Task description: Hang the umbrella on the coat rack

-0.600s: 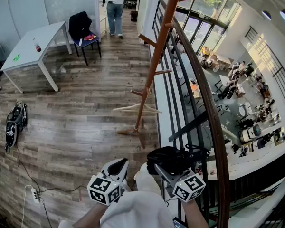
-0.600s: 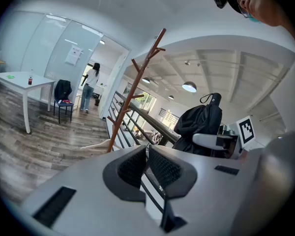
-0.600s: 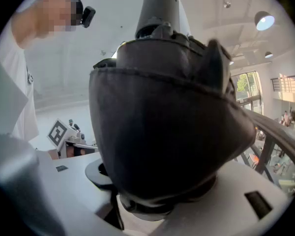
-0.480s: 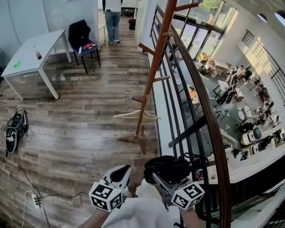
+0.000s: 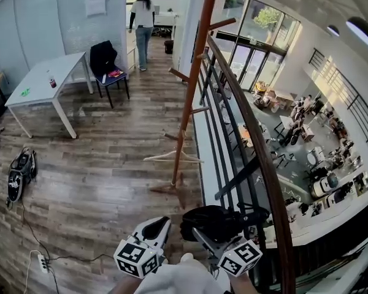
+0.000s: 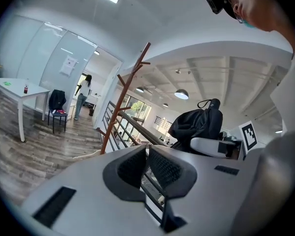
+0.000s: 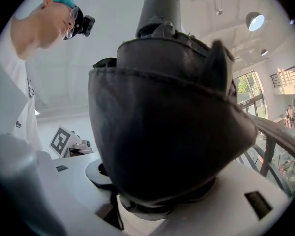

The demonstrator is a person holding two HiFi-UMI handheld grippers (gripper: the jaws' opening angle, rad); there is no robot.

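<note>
**Head view, carry stage.** Wood floor (image 5: 98,158) fills most of the frame. A dark railing (image 5: 257,158) w/ brown handrail runs down its right side, above a lower hall. Coat rack (image 5: 190,90): tall brown pole w/ short up-slanted pegs at several heights, just beside the railing and well ahead of me. A pale hanger (image 5: 172,158) sits near its lower part; hung or lying, I can't tell. White table (image 5: 46,72), chair (image 5: 107,48) and a person (image 5: 141,17) are far off to the left, not in my path.

Umbrella (image 5: 213,220): black, folded, bunched, low in frame and well apart from the rack. It rides in the right gripper (image 5: 203,231). In the right gripper view the fabric fills the space btwn the jaws, which stand wide and clamp it, cylindrical end up. Left gripper (image 5: 154,228): pads together, nothing btwn them, idle beside the right one.

Wrist loop (image 6: 200,103): thin cord standing off the umbrella's top.

**Step, as I judge it:** transport. Grasp is done, hanging not begun. The next move calls for closing on the rack, lifting to a free peg, and threading the loop over the peg tip before release. The loop looks small and floppy, so the left gripper may have to spread it.
</note>
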